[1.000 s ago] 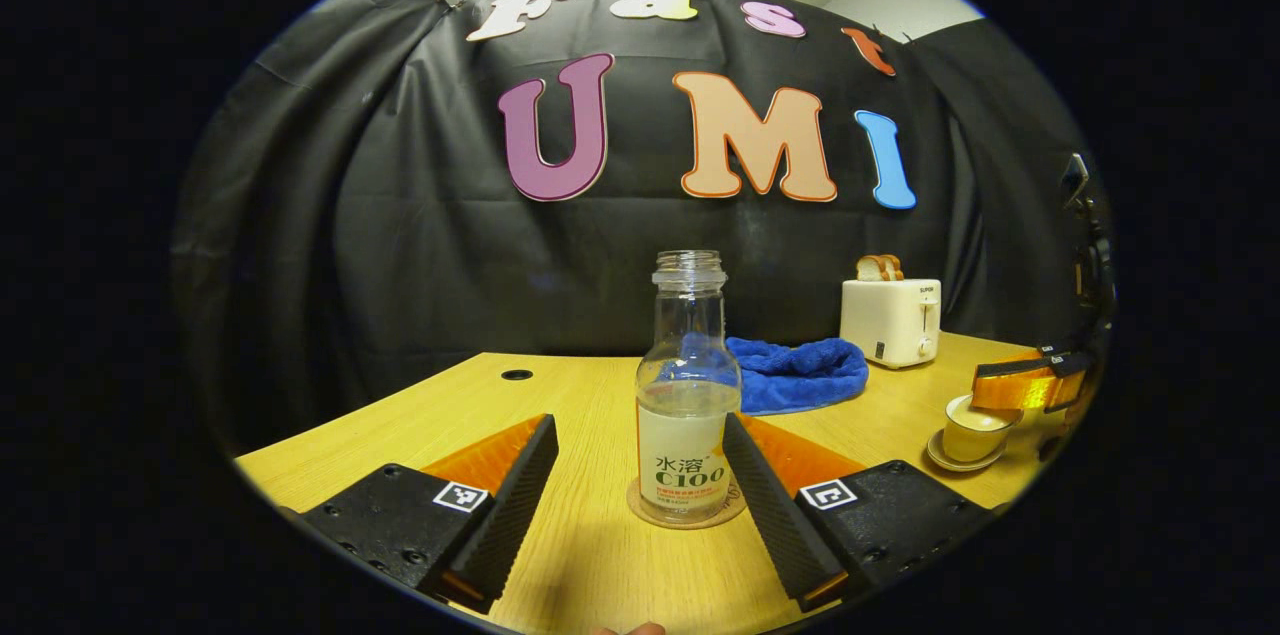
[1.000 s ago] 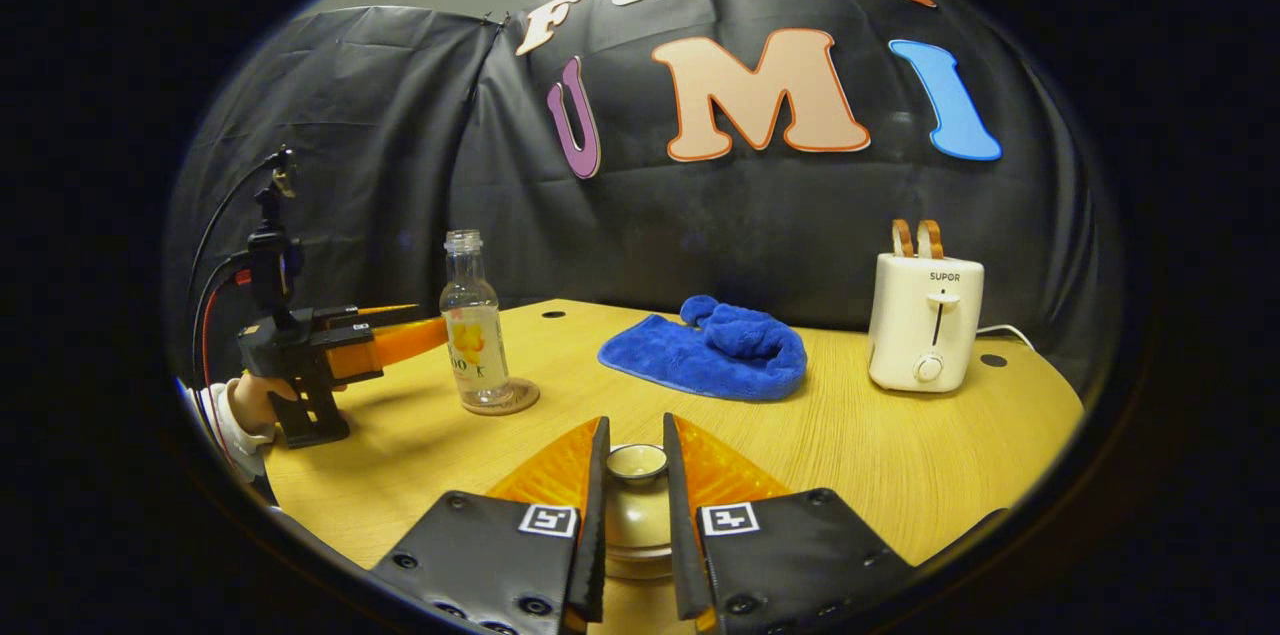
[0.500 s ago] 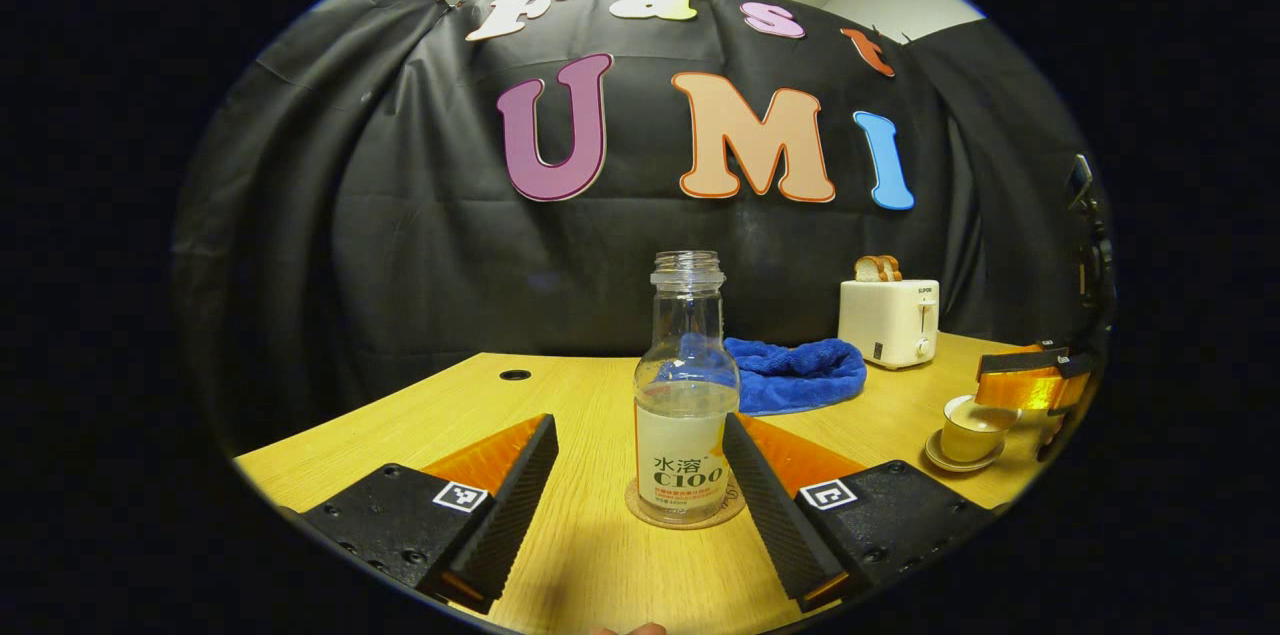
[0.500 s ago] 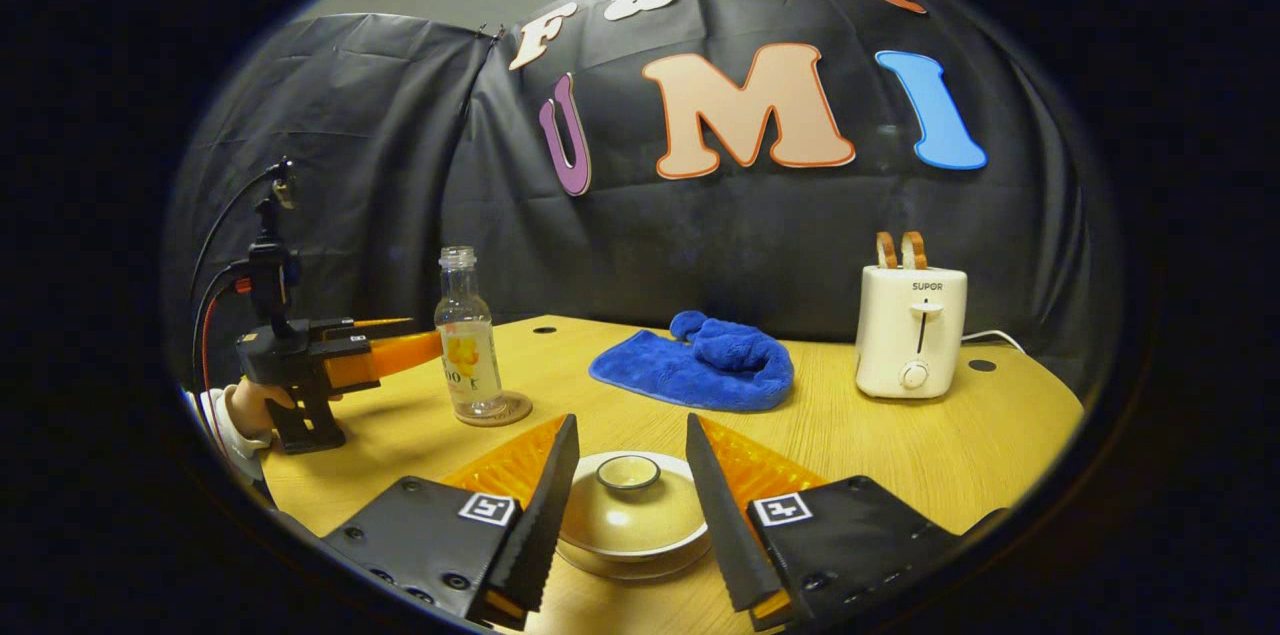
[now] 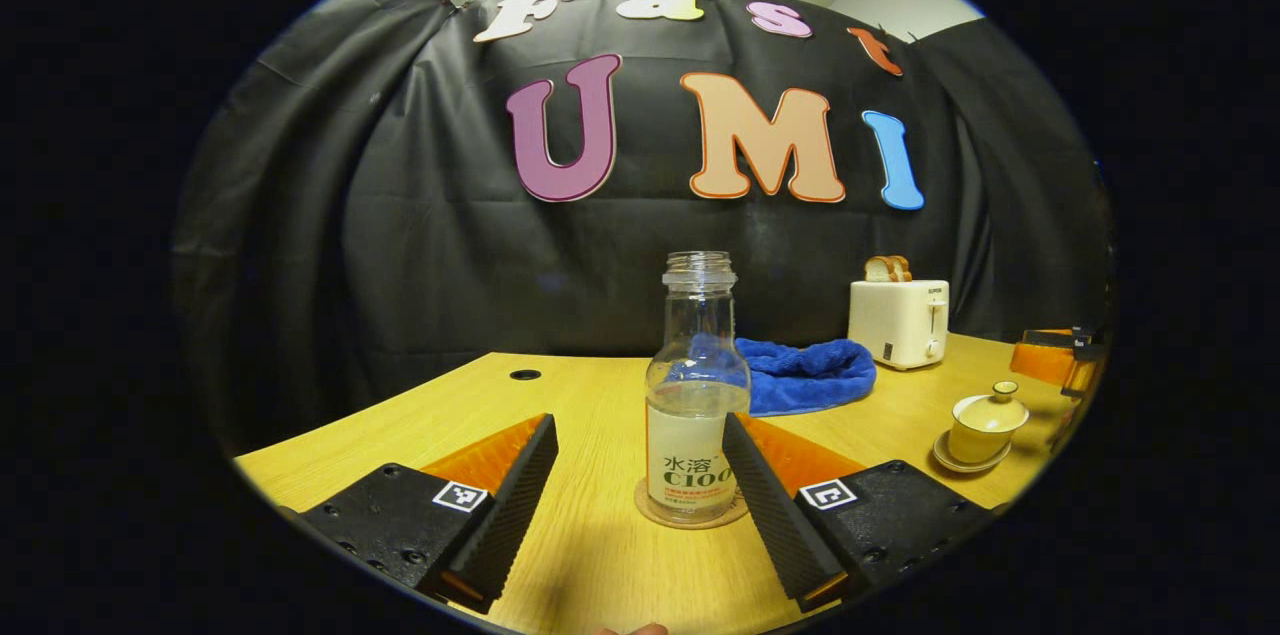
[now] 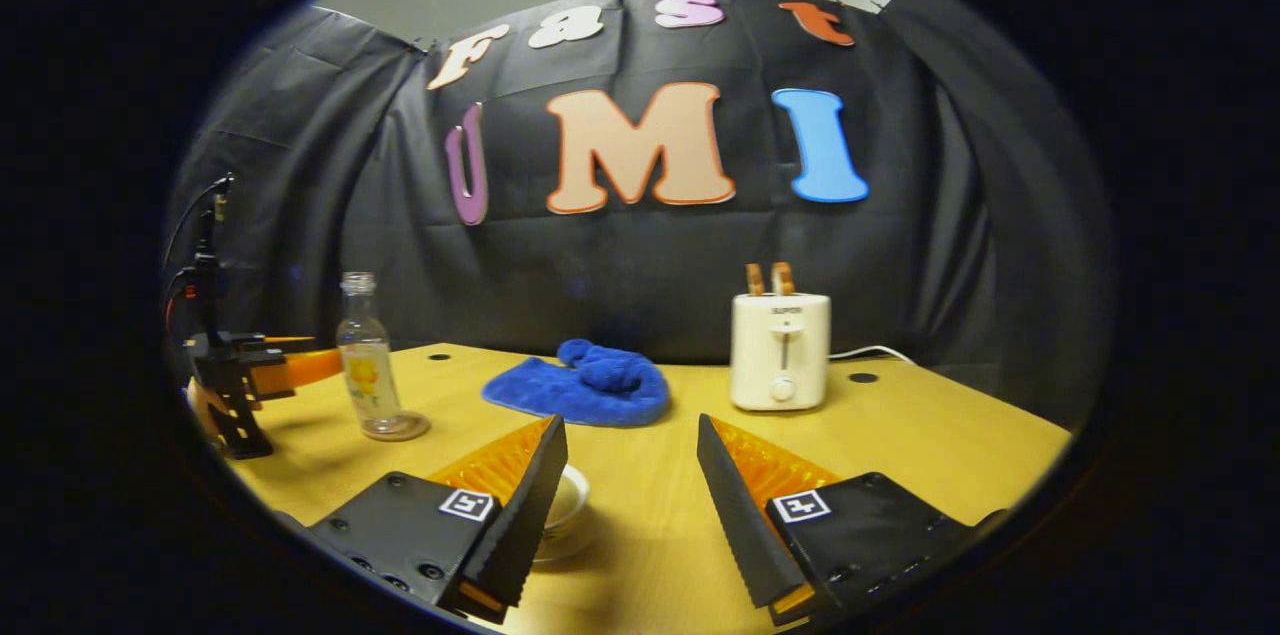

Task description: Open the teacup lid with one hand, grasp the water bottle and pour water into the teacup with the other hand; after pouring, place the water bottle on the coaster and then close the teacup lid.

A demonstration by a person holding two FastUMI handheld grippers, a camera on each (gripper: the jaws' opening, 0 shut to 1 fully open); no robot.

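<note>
A clear water bottle (image 5: pixel 697 395) with no cap stands upright on a round coaster (image 5: pixel 690 515), a little water in it. My left gripper (image 5: pixel 638 423) is open, its fingers on either side of the bottle and not pressing on it. The cream teacup (image 5: pixel 985 420) stands on its saucer at the right with its lid on. My right gripper (image 6: pixel 630 423) is open with nothing between its fingers; the teacup (image 6: pixel 568 500) peeks out behind its left finger. In the right gripper view the bottle (image 6: pixel 365 370) and the left gripper (image 6: pixel 320 363) are far left.
A crumpled blue cloth (image 6: pixel 580 390) lies at the back middle of the wooden table (image 6: pixel 900 445). A white toaster (image 6: pixel 780 350) with two slices of toast stands right of it. The right gripper's orange finger (image 5: pixel 1050 360) shows at the far right of the left gripper view.
My right gripper opened, let go of the lid on the teacup, and drew back and to the right. The left gripper and the bottle hardly moved.
</note>
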